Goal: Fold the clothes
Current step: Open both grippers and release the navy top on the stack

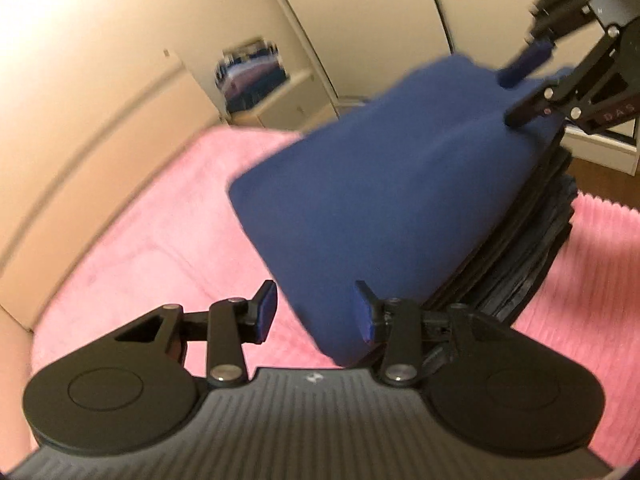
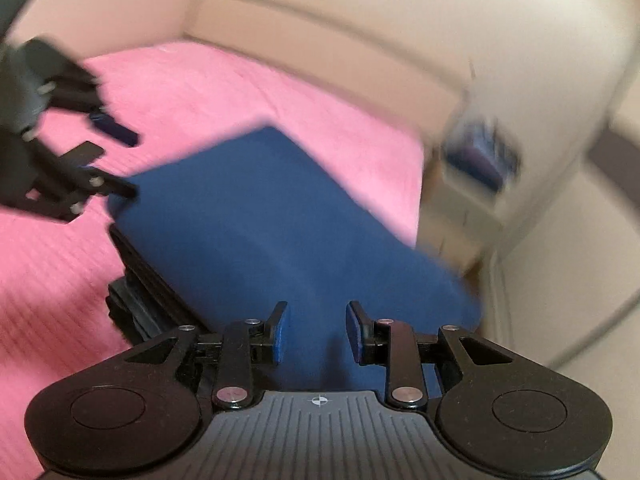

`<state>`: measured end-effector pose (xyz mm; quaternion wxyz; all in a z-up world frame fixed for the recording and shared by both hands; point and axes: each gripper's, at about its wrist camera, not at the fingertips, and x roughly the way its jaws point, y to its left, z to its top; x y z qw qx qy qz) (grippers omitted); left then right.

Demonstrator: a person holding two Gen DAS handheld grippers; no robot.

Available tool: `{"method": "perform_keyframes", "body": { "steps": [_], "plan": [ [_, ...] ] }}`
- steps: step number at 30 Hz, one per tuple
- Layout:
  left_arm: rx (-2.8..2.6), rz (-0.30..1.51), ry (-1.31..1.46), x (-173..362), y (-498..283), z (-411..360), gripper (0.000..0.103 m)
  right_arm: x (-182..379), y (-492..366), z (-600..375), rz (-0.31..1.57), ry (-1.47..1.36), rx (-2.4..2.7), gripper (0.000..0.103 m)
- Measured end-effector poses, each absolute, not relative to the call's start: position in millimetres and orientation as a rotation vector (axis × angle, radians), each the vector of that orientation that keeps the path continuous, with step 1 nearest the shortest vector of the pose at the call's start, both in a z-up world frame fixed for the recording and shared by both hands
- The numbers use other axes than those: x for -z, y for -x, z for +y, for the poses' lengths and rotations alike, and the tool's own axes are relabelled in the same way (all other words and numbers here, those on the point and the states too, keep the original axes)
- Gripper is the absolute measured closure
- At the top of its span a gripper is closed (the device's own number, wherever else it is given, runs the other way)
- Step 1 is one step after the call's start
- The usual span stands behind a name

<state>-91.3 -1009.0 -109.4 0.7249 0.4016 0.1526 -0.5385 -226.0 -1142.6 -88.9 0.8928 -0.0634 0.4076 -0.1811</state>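
In the left wrist view, the left gripper (image 1: 316,312) has its fingers spread wide with nothing between them. Its right blue pad (image 1: 366,316) lies against the near corner of a folded blue garment (image 1: 380,200); its left pad (image 1: 266,308) hangs over the pink blanket (image 1: 140,248), clear of the cloth. The blue garment sits on top of a stack of dark folded clothes (image 1: 532,240), whose layered edges show along its right side. The stack rests on the pink blanket. At the far end of the garment, upper right, the right gripper (image 1: 520,88) reaches in with its fingers parted, one above the cloth and one at its edge; whether it touches is hard to tell through the blur. Behind the bed are cream cabinet panels (image 1: 100,60) and a low shelf (image 1: 276,104) holding something blurred and bluish.

In the right wrist view, the right gripper (image 2: 316,332) is spread open and empty, both pads hovering over the near end of the blue garment (image 2: 260,220). The dark stack (image 2: 136,292) shows beneath the garment's left edge, on the pink blanket (image 2: 200,92). At the left edge of the picture, the left gripper (image 2: 120,160) is seen from the front with its fingers apart, the lower one at the garment's far left corner. Cream cabinet panels (image 2: 360,20) curve round behind, strongly blurred.
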Motion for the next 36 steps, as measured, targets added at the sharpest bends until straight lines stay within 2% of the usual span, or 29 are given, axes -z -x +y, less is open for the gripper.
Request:
{"method": "perform_keyframes", "body": {
  "steps": [2,7,8,9,10,11,12,15,17,22,26,27,29,36],
  "plan": [
    [1.193,0.370,-0.877,111,88,-1009,0.066,102,231,-1159,0.866,-0.012,0.369,0.074],
    [1.165,0.408,-0.832,101,89,-1002,0.066,89,242,-1159,0.826,-0.052,0.385,0.073],
    [1.154,0.423,-0.816,98,88,-1001,0.064,87,245,-1160,0.818,-0.061,0.389,0.063],
    [1.142,0.440,-0.801,97,88,-1000,0.063,85,248,-1160,0.813,-0.068,0.397,0.036],
    [1.131,0.461,-0.790,95,88,-999,0.059,86,252,-1159,0.817,-0.073,0.417,0.024],
    [1.121,0.483,-0.782,92,89,-996,0.058,86,256,-1158,0.817,-0.080,0.431,0.022],
    [1.112,0.501,-0.771,89,90,-993,0.057,81,263,-1156,0.806,-0.087,0.438,0.022],
    [1.090,0.540,-0.720,79,95,-983,0.045,69,285,-1144,0.783,-0.119,0.452,0.022],
    [1.050,0.603,-0.640,72,100,-971,0.031,62,301,-1133,0.776,-0.153,0.454,0.022],
    [0.957,0.792,-0.478,66,121,-936,0.012,54,342,-1100,0.791,-0.290,0.481,0.022],
    [0.936,0.887,-0.392,50,146,-915,0.004,38,374,-1079,0.794,-0.394,0.516,0.020],
    [0.932,0.903,-0.369,45,152,-909,0.003,31,380,-1076,0.789,-0.413,0.527,0.012],
    [0.907,0.917,-0.324,34,162,-896,0.002,16,391,-1071,0.771,-0.456,0.548,0.004],
    [0.883,0.905,-0.245,-7,192,-872,0.002,-33,412,-1060,0.742,-0.489,0.538,0.004]
  ]
}}
